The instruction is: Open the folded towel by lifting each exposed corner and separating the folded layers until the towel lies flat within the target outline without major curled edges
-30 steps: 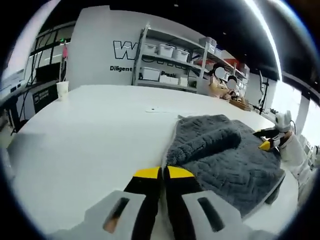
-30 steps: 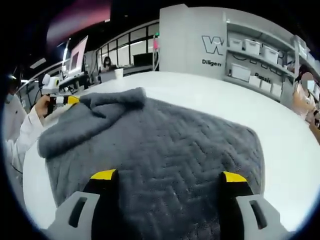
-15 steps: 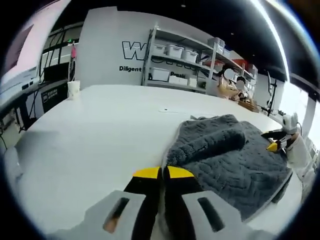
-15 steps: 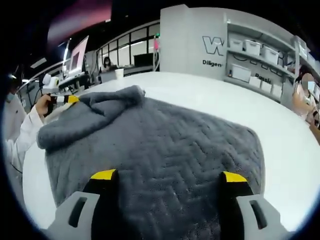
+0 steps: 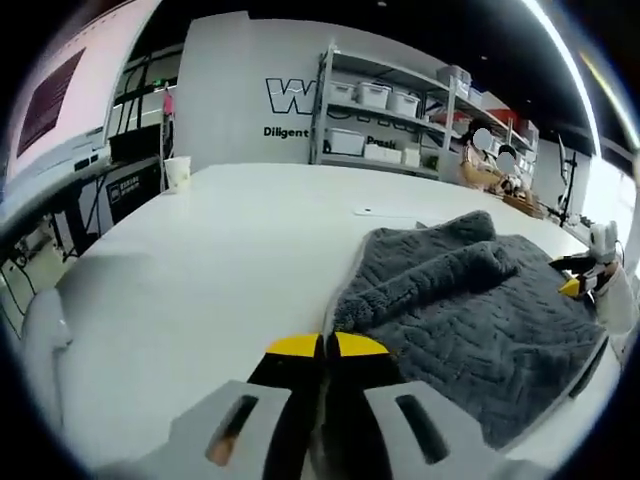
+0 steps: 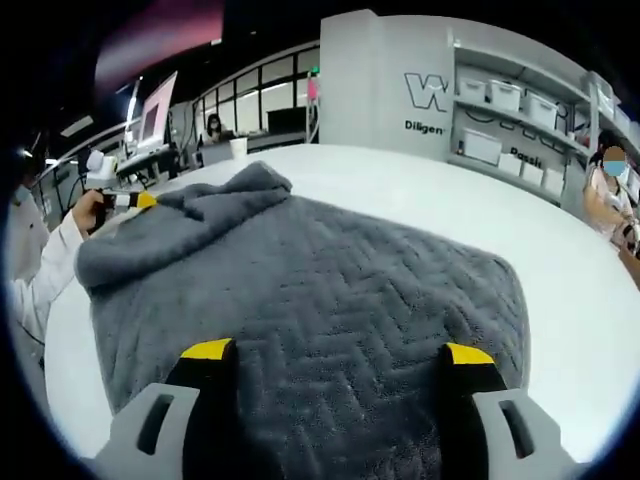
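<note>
We see left gripper [image 5: 328, 346] pinching the dark grey herringbone towel [image 6: 330, 300] corner; right gripper [image 6: 338, 352] spread wide above it on white table [image 5: 220, 240].

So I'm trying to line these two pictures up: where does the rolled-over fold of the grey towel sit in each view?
Left gripper view: the fold lies right of centre, running across the towel, beyond the shut left gripper.
Right gripper view: the fold is at upper left, far from the open right gripper.
Shared landmark: the wall with the "W" lettering.
</note>
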Demonstrator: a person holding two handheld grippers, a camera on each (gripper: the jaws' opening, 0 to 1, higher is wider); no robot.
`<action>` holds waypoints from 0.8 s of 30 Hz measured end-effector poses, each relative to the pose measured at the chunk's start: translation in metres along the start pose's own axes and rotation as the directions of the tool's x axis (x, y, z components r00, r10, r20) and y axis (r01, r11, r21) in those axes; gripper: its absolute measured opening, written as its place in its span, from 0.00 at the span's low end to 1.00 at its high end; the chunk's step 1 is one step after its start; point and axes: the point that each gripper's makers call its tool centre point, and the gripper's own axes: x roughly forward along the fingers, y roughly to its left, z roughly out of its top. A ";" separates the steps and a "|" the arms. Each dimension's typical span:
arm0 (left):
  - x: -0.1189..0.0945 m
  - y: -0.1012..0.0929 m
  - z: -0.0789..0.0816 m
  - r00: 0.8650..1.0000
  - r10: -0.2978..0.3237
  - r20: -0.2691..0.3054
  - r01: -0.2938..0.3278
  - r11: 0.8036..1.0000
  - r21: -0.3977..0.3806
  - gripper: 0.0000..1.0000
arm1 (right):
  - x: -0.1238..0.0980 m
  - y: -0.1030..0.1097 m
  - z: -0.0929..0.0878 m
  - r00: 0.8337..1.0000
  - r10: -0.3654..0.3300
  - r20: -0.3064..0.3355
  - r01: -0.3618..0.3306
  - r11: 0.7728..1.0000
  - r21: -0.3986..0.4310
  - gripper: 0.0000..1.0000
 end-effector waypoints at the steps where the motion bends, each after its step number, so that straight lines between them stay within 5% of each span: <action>1: 0.000 0.002 0.000 1.000 0.002 0.000 -0.002 1.000 -0.003 0.03 | 0.000 0.000 0.000 1.000 0.000 0.000 0.000 1.000 0.000 0.82; 24: -0.014 0.041 -0.005 0.991 0.133 0.001 -0.133 0.991 -0.028 0.03 | 0.000 0.001 0.000 1.000 -0.001 0.002 0.001 1.000 -0.001 0.82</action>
